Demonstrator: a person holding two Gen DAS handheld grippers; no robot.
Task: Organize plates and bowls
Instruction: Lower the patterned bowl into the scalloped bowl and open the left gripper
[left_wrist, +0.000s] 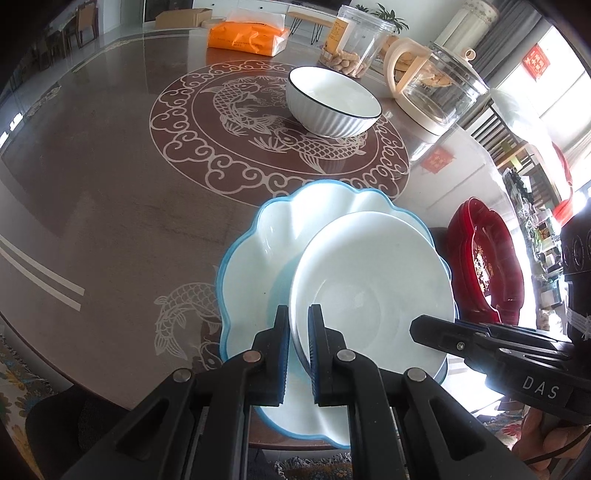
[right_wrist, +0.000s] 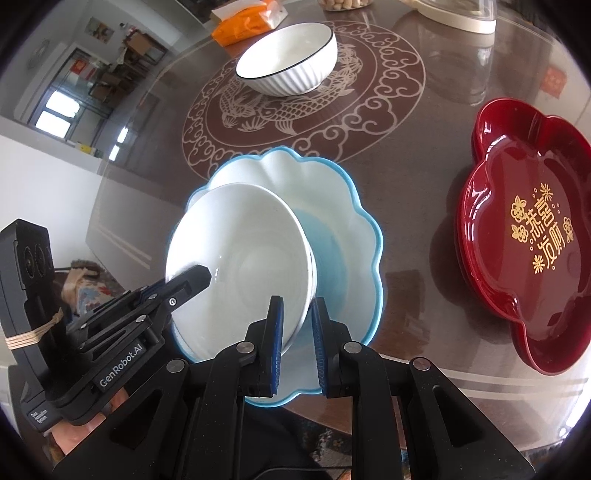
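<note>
On the counter (left_wrist: 110, 184) two tools, left (left_wrist: 299, 321) and right (right_wrist: 297, 314), each pinch one white plate (left_wrist: 369, 280) above one blue-rimmed plate (left_wrist: 251, 266), near one bowl (left_wrist: 332, 103) and two stacked red trays (right_wrist: 524, 229).

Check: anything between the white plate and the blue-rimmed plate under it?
Nothing visible. The white plate, gripped at its rim by the left gripper and right gripper, hangs tilted directly over the blue-rimmed plate, whose centre is bare.

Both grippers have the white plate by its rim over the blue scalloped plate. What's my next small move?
Probably lower it straight down. The white plate hangs tilted above the blue-rimmed plate, gripped at opposite rim edges by the left gripper and right gripper. Level it, seat it centred, then open.
</note>
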